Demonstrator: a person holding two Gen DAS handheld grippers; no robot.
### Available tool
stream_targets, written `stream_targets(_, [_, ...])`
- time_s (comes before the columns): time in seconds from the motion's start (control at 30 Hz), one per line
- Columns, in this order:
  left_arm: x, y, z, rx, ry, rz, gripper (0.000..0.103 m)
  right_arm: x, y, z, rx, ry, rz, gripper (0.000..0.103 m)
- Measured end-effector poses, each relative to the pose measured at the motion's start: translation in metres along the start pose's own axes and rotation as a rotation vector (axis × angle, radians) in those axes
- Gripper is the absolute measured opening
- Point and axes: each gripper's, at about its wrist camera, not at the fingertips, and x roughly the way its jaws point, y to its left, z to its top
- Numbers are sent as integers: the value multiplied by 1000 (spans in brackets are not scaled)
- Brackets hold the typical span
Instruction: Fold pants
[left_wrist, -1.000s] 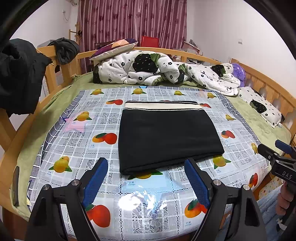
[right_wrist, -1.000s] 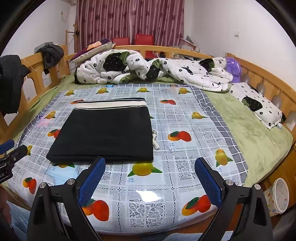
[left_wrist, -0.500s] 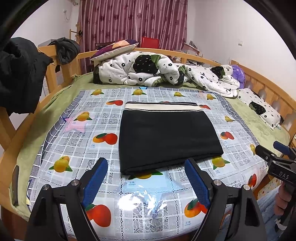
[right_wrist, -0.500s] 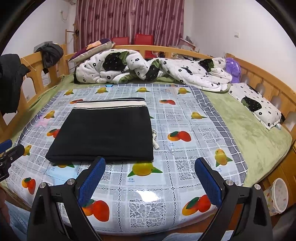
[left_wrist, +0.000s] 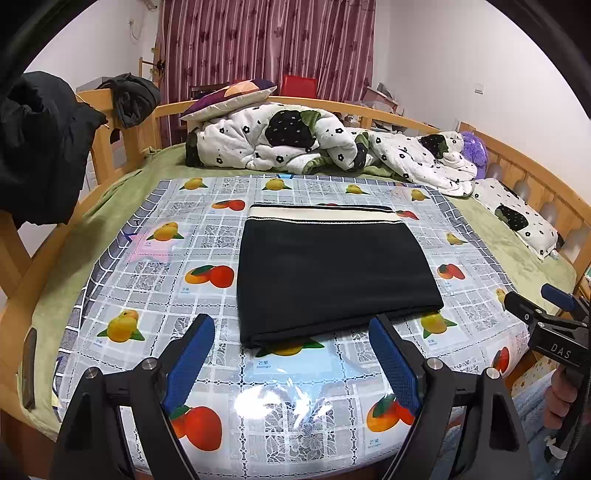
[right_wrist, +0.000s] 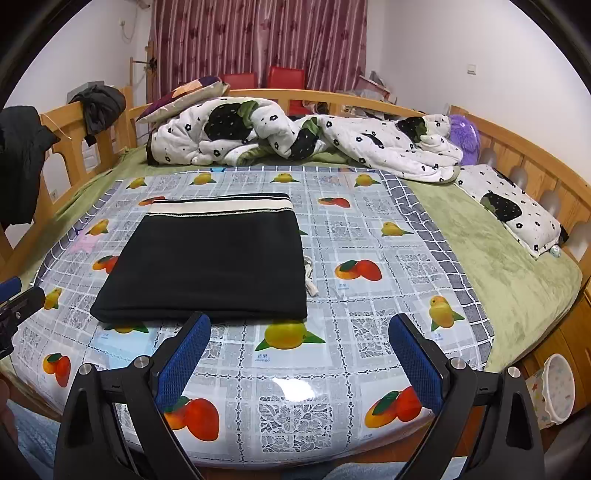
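Observation:
Black pants (left_wrist: 332, 271) (right_wrist: 214, 266) with a cream waistband lie folded into a flat rectangle on the fruit-print plastic sheet (left_wrist: 155, 302) (right_wrist: 369, 302) that covers the bed. A pale drawstring (right_wrist: 309, 275) pokes out at their right edge. My left gripper (left_wrist: 291, 334) hovers open just short of the pants' near edge, nothing between its blue pads. My right gripper (right_wrist: 299, 332) also stands open and empty, near the pants' near right corner. Each gripper shows at the edge of the other's view, the right one held by a hand (left_wrist: 561, 402).
A white flower-print quilt (left_wrist: 295, 144) is heaped at the far end of the bed. A pillow (right_wrist: 517, 210) lies at the right by the wooden rail (right_wrist: 535, 162). Dark clothes (left_wrist: 40, 155) hang on the left rail. A small white basket (right_wrist: 559, 387) stands on the floor, right.

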Motion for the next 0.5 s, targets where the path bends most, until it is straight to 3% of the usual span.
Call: stream_targets(0.5, [-7, -1, 3, -2, -2, -1, 85, -1, 5, -2, -1, 0, -7, 96])
